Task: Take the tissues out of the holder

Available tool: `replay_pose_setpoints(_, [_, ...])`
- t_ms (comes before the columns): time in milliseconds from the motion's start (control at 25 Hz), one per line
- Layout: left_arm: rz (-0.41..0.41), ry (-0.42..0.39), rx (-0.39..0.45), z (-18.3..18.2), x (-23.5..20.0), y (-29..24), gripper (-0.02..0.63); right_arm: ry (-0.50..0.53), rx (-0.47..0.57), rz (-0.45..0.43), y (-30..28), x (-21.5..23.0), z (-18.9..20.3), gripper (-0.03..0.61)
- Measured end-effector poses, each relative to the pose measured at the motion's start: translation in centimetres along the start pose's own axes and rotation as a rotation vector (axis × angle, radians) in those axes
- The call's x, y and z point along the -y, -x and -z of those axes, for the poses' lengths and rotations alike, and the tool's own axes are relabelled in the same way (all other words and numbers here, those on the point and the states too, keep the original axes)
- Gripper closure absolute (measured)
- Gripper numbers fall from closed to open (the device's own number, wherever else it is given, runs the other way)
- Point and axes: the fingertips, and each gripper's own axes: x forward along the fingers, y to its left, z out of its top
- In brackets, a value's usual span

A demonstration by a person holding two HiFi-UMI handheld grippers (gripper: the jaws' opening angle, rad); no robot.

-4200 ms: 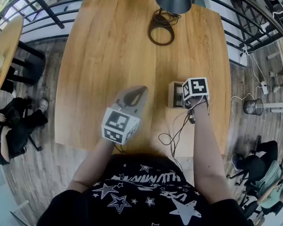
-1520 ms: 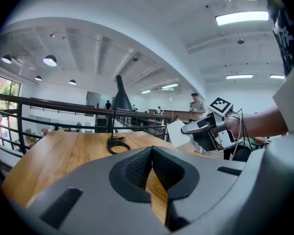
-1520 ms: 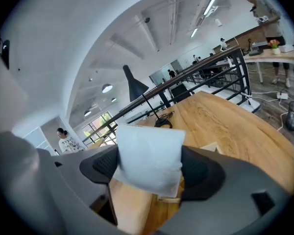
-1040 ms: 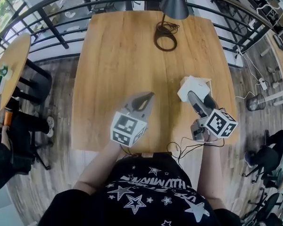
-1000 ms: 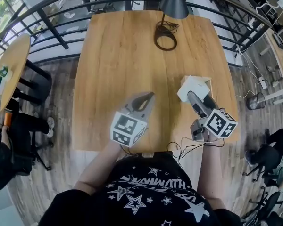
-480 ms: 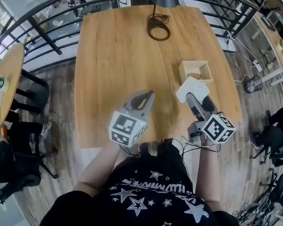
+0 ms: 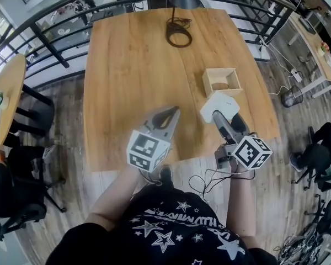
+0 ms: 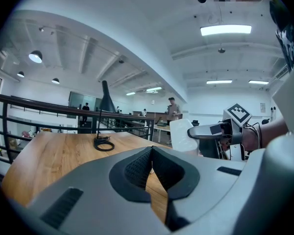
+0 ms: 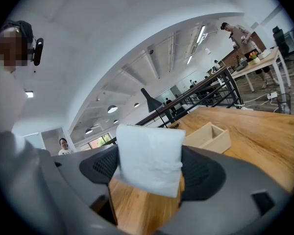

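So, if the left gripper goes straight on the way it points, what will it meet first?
Probably nothing: the left gripper points over bare table, passing between the cable coil and the holder. Depth is unclear.

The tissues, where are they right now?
In the head view, the tissue pack sits clamped in the right tongs, over the table's right side, just nearer the person than the wooden holder.
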Motion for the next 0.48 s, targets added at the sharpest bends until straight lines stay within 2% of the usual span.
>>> replay_pose_setpoints(200, [0.01,0.006,-0.001,0.2,3.6,1.1,0.601,0.033,0.023,-0.01,3.9,-0.9,-0.1,0.18])
replay_pose_setpoints(480, [0.006,-0.012,-0.002,0.0,8.9,5.6,0.601,0.053,0.048,-0.022,10.4,-3.5,0.7,0.181])
